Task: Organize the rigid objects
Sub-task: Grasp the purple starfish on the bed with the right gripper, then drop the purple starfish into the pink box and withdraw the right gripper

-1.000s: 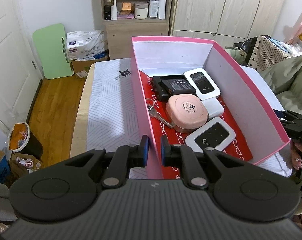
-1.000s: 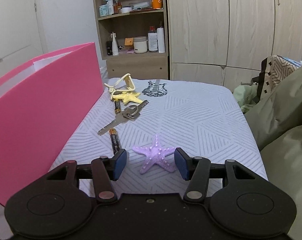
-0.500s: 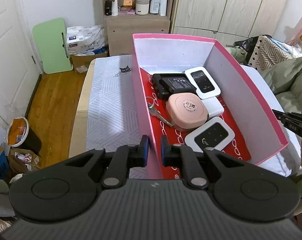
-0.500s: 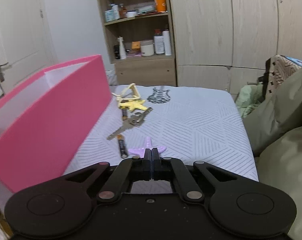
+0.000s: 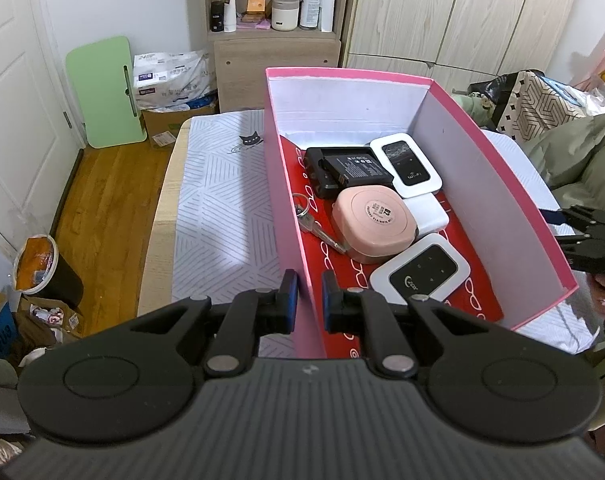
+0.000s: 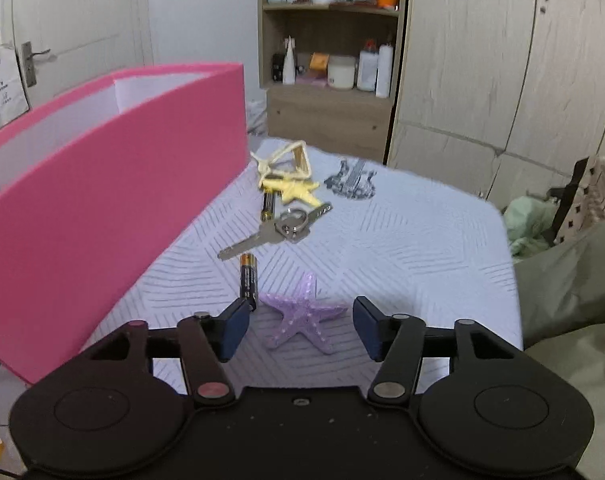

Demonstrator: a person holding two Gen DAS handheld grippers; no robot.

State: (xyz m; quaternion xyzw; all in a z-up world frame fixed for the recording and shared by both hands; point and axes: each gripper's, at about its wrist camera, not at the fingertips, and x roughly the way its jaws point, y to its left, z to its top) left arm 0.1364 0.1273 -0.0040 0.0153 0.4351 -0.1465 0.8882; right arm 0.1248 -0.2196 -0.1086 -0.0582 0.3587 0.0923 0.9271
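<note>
My left gripper (image 5: pixel 307 300) is shut on the near left wall of the pink box (image 5: pixel 286 184). Inside lie a black battery charger (image 5: pixel 344 170), two white pocket routers (image 5: pixel 406 164) (image 5: pixel 420 274), a pink round case (image 5: pixel 374 222), a white block (image 5: pixel 430 218) and keys (image 5: pixel 310 220). My right gripper (image 6: pixel 301 330) is open, its fingers either side of a purple starfish (image 6: pixel 302 316) on the bed. Beyond it lie a battery (image 6: pixel 248 278), a key on a ring (image 6: pixel 274 232), a second battery (image 6: pixel 267 206) and a yellow starfish (image 6: pixel 292 190). The pink box (image 6: pixel 102 200) stands at the left.
The bed cover (image 5: pixel 218 208) is white with a grey line pattern. A green blanket (image 6: pixel 562 288) lies at the right. A shelf unit (image 6: pixel 330 60) and wardrobe (image 6: pixel 502 60) stand behind the bed. A bin (image 5: pixel 42 270) and a green board (image 5: pixel 104 92) are on the wooden floor at the left.
My right gripper was shut half a second ago and is open now, with the purple starfish lying between its fingers. The left gripper keeps its hold on the box wall.
</note>
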